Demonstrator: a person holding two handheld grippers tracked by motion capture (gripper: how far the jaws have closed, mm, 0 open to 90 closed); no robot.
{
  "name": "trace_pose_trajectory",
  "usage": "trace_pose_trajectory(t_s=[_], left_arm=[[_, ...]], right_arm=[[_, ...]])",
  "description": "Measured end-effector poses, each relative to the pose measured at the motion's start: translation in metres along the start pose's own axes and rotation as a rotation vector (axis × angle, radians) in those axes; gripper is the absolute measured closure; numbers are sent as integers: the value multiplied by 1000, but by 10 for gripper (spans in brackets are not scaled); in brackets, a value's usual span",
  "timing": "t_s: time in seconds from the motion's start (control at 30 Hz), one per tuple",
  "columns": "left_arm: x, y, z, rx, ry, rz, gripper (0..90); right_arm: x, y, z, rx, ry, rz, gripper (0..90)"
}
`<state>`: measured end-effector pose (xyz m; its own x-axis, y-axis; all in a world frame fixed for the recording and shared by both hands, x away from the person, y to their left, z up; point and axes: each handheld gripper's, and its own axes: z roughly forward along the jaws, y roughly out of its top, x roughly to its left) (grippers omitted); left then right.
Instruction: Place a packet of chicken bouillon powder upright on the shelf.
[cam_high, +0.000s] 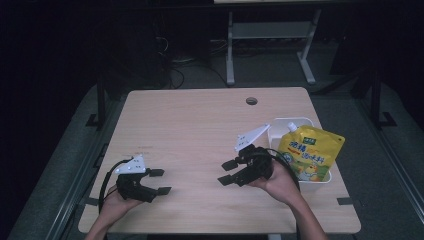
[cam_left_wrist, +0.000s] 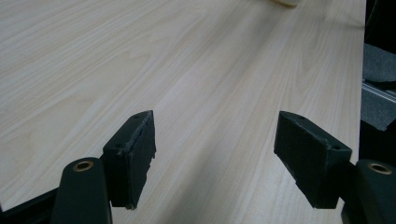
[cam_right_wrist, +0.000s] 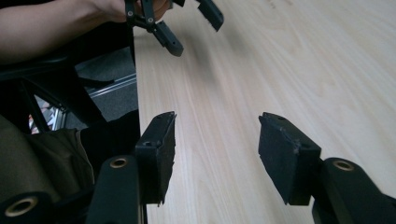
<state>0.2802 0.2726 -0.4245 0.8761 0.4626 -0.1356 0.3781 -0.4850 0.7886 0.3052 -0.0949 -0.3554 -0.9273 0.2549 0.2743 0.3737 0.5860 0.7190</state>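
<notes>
One yellow pouch (cam_high: 309, 152) leans in the white bin (cam_high: 280, 125) at the worktop's (cam_high: 200, 130) right edge, beside your right gripper (cam_high: 227, 172); judge it soft, sloshy and slick, best taken near the capped spout. Its green print is too small to read. Left gripper view: jaws spread over bare wood. Right gripper view: jaws apart, empty, left gripper (cam_right_wrist: 194, 25) ahead.

The yellow pouch (cam_high: 309, 152) at the right carries red Chinese characters, but they are too small to read.
</notes>
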Motion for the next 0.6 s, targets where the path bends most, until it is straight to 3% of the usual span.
trace_pose_trajectory(t_s=[0.6], left_arm=[[2,-4,0,6,10,-6,285]], right_arm=[[4,-3,44,25,59,-7,432]])
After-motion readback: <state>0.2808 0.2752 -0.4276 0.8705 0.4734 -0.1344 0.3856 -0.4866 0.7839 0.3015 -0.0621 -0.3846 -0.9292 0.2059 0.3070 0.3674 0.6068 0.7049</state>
